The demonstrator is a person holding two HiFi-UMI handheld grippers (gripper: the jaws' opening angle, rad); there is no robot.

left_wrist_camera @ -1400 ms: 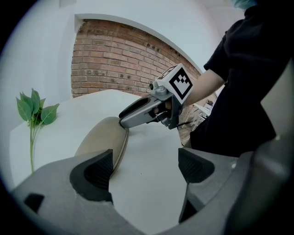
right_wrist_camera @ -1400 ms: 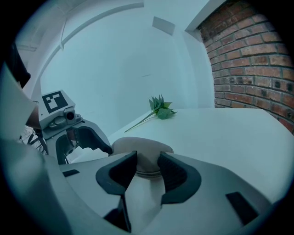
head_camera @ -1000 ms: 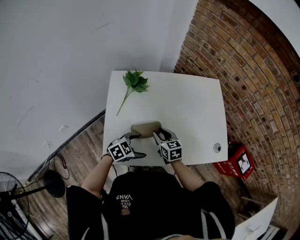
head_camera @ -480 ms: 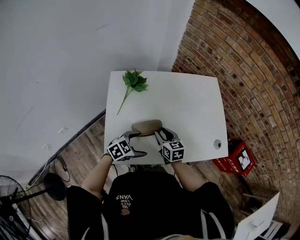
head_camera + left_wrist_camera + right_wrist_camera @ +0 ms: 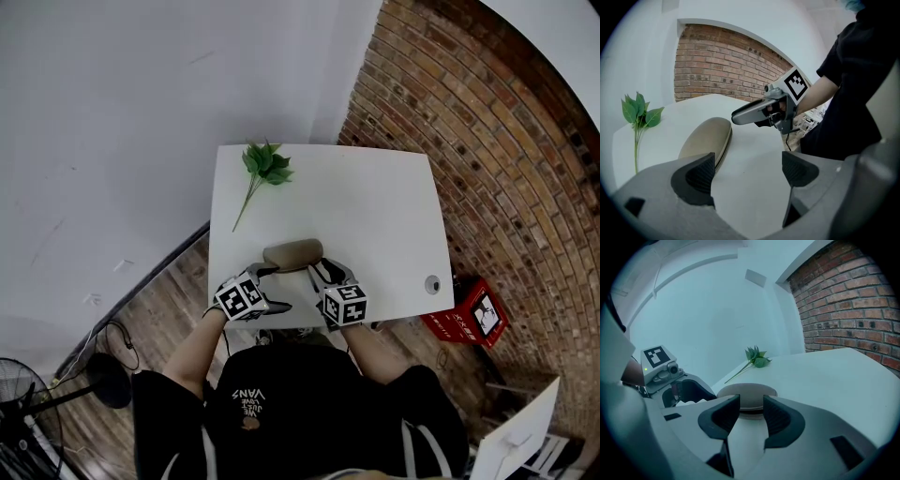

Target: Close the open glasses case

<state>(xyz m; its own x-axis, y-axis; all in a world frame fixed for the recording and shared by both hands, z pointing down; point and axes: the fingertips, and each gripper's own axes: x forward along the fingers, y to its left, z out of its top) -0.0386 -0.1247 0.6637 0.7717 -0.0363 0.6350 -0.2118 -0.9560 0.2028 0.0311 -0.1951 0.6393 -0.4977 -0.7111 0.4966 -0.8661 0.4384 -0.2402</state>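
A tan oval glasses case [image 5: 293, 254] lies on the white table [image 5: 375, 216] near its front edge, with its lid down on the base. In the left gripper view the case [image 5: 708, 138] sits ahead and to the left of my left gripper [image 5: 749, 168], whose jaws stand wide apart over bare table. My left gripper [image 5: 277, 289] is at the case's left end. My right gripper [image 5: 328, 272] is at its right end. In the right gripper view the case's end [image 5: 746, 396] shows just beyond my right gripper [image 5: 751, 417], jaws parted, with nothing between the pads.
A green leafy sprig [image 5: 263, 167] lies at the table's far left. A small round grey thing [image 5: 431, 283] sits near the front right corner. A brick wall [image 5: 506, 169] runs along the right; a red box [image 5: 464, 319] stands on the floor beside the table.
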